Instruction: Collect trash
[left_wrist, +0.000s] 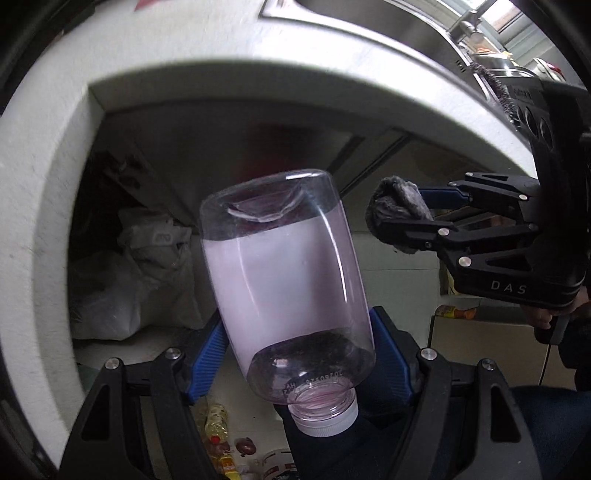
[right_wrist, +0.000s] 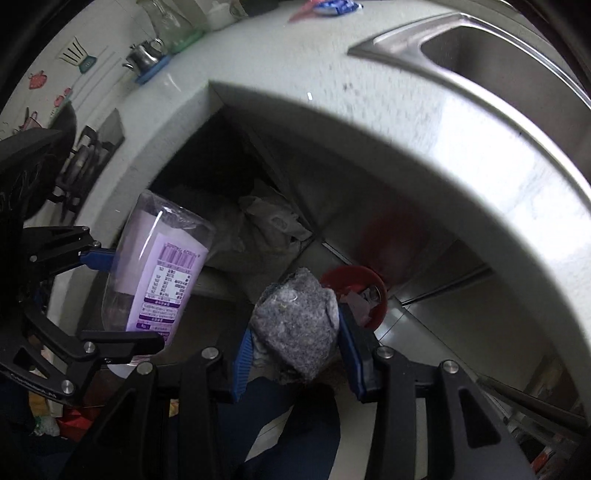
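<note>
Claws (left_wrist: 299, 354) clamped on bottle (left_wrist: 284, 273), rag (right_wrist: 295, 325)

The bottle (left_wrist: 288, 280) in my left gripper (left_wrist: 299, 354) is clear plastic with a pale lilac label and a white cap (left_wrist: 327, 417); its back label (right_wrist: 162, 280) has purple print and a barcode. The rag (right_wrist: 297, 325) in my right gripper (right_wrist: 295, 354) is speckled grey. My finger pads (left_wrist: 207, 358) are ribbed blue on black frames. The bin (right_wrist: 354, 284) is red, the countertop (left_wrist: 221, 44) off-white and speckled.
</note>
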